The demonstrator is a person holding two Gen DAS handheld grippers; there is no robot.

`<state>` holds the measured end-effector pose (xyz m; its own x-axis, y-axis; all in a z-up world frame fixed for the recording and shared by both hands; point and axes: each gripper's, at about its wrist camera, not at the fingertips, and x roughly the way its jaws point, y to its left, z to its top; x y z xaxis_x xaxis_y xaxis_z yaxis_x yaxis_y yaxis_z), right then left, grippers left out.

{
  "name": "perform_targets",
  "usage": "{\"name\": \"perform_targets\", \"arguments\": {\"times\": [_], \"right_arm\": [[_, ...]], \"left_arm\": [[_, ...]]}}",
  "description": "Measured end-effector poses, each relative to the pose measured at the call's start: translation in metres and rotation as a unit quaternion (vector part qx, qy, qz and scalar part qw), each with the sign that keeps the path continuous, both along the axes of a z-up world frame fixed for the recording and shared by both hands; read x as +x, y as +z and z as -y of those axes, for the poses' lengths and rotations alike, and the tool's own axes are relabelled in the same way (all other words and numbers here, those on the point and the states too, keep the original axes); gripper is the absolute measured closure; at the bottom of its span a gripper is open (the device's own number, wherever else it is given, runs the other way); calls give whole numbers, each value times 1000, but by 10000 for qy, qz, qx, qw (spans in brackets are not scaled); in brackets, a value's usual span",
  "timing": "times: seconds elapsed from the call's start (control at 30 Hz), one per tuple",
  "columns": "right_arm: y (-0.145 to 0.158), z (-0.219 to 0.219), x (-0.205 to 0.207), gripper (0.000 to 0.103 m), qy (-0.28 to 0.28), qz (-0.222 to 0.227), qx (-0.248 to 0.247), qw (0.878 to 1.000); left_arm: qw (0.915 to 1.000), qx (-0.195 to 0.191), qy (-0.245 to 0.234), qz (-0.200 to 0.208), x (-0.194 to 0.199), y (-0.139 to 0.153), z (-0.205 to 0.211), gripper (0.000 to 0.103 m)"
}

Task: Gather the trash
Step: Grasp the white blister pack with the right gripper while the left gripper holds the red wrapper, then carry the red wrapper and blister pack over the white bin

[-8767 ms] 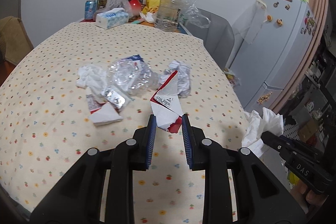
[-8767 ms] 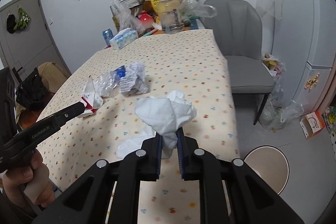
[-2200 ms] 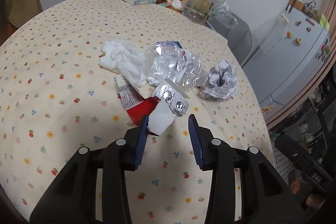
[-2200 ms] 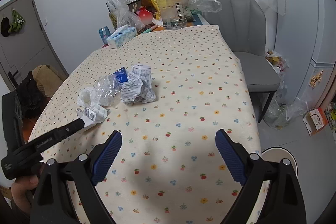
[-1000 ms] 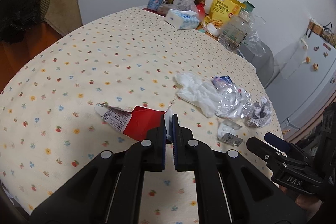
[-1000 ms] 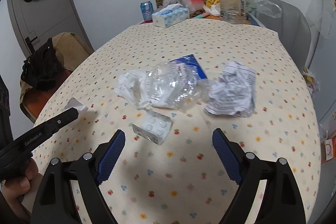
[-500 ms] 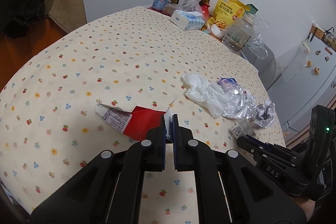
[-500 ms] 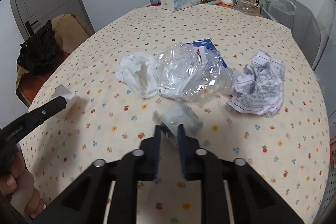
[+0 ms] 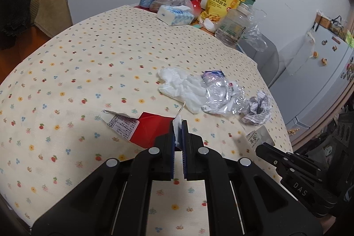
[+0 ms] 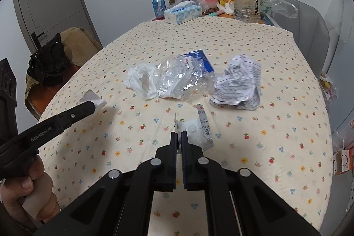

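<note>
Left claw [image 9: 177,125] is clamped on a flap of the carton [image 9: 141,128], which lies flat on the table [image 9: 88,63]; right claw [image 10: 178,137] has just closed on the edge of the blister pack [image 10: 198,134], near the table's front edge. Beyond them, bunched mid-table: bottle [image 10: 183,79] in the middle, paper ball [image 10: 237,83] to its right, tissue [image 10: 140,79] to its left.
</note>
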<state>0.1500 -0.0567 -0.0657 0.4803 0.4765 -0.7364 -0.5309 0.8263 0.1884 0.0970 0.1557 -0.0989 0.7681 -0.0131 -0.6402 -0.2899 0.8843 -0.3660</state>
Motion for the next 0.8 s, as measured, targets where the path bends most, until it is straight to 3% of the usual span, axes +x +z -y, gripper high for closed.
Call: {"name": "perform_targets", "arguments": {"times": [0.4,0.8], "right_arm": [[17,81,-9,98,-694,175,216,9972],[22,186,-5,98,-1727,294,283,9841]], "left_arm": [[9978,79,-651,97,24,14,66,97],[9872,215,-1562,249,56,33,161,97]]}}
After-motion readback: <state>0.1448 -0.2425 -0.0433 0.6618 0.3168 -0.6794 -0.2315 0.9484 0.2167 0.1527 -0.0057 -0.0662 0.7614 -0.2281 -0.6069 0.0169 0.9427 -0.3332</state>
